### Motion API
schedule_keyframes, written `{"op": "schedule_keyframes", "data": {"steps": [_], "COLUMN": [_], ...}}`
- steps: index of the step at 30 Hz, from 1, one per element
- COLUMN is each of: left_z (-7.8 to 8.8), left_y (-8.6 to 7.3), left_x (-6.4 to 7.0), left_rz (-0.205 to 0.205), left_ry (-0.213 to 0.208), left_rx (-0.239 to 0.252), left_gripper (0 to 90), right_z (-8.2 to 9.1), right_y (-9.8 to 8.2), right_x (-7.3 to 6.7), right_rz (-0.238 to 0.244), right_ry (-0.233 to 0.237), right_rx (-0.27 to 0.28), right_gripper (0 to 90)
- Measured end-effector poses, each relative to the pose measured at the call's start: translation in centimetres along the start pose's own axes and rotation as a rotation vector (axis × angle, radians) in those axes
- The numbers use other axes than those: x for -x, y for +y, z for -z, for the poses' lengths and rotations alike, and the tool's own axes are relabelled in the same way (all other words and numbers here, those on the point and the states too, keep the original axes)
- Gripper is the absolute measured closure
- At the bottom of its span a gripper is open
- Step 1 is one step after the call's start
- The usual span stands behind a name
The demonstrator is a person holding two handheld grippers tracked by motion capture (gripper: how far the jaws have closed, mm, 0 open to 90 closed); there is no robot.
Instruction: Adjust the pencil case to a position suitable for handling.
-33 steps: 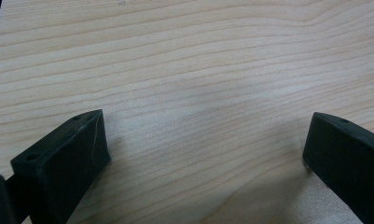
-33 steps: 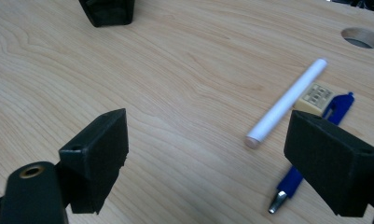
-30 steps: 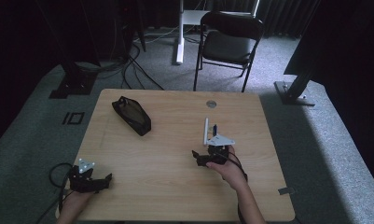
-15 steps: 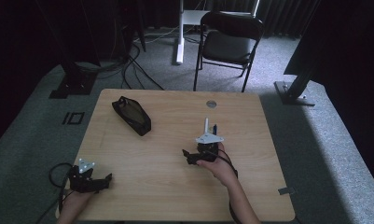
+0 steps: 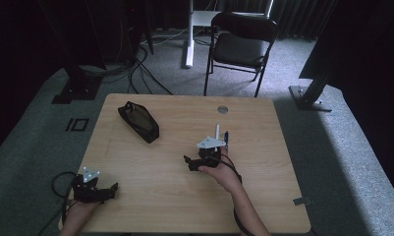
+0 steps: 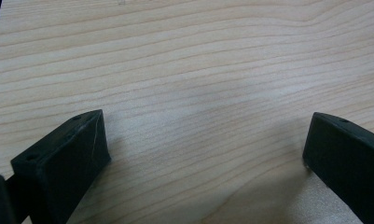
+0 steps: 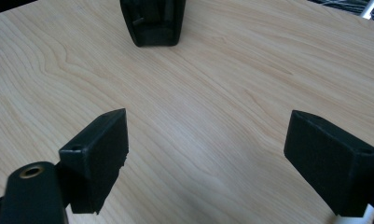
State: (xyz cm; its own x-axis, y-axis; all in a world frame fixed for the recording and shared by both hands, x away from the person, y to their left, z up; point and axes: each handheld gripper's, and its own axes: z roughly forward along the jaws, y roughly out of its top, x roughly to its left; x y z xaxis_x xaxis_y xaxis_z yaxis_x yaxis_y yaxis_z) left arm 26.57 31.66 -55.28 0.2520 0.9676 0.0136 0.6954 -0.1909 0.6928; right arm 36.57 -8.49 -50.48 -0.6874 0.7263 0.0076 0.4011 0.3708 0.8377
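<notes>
A black zip pouch (image 5: 138, 121) lies on the far left part of the wooden table (image 5: 263, 191); its near end shows in the right gripper view as the pouch (image 7: 152, 21) straight ahead. My right gripper (image 5: 190, 162) is near the table's middle, open and empty, and faces left toward the pouch. Its jaws stand wide apart over bare wood in the right gripper (image 7: 205, 161) view. Just behind it lie a white pen (image 5: 217, 131) and a blue pen (image 5: 226, 137). My left gripper (image 5: 111, 189) rests at the near left corner, open; the left gripper (image 6: 205, 158) spans bare wood.
A small round grommet (image 5: 222, 109) sits near the table's far edge. A black folding chair (image 5: 241, 44) stands beyond the table, with cables (image 5: 145, 73) on the floor at the far left. A cable (image 5: 62, 179) loops off the table's near left edge.
My right gripper has moved left across the table, away from the two pens and closer to the pouch. The left gripper and the pens have stayed put.
</notes>
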Motion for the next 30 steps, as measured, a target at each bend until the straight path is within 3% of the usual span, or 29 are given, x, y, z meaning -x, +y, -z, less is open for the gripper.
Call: {"op": "schedule_keyframes", "data": {"steps": [17, 30], "left_z": [0.0, 0.0], "left_y": [0.0, 0.0], "left_x": [0.0, 0.0], "left_rz": [0.000, 0.000], "left_ry": [0.000, 0.000], "left_rx": [0.000, 0.000], "left_gripper": [0.3, 0.3], "right_z": [-2.7, -4.4], "right_y": [1.8, 2.9], "right_x": [-1.9, -2.5], "right_rz": [0.049, 0.058], "right_ry": [0.035, 0.050], "right_rx": [0.004, 0.003], "right_gripper": [13.5, 13.7]}}
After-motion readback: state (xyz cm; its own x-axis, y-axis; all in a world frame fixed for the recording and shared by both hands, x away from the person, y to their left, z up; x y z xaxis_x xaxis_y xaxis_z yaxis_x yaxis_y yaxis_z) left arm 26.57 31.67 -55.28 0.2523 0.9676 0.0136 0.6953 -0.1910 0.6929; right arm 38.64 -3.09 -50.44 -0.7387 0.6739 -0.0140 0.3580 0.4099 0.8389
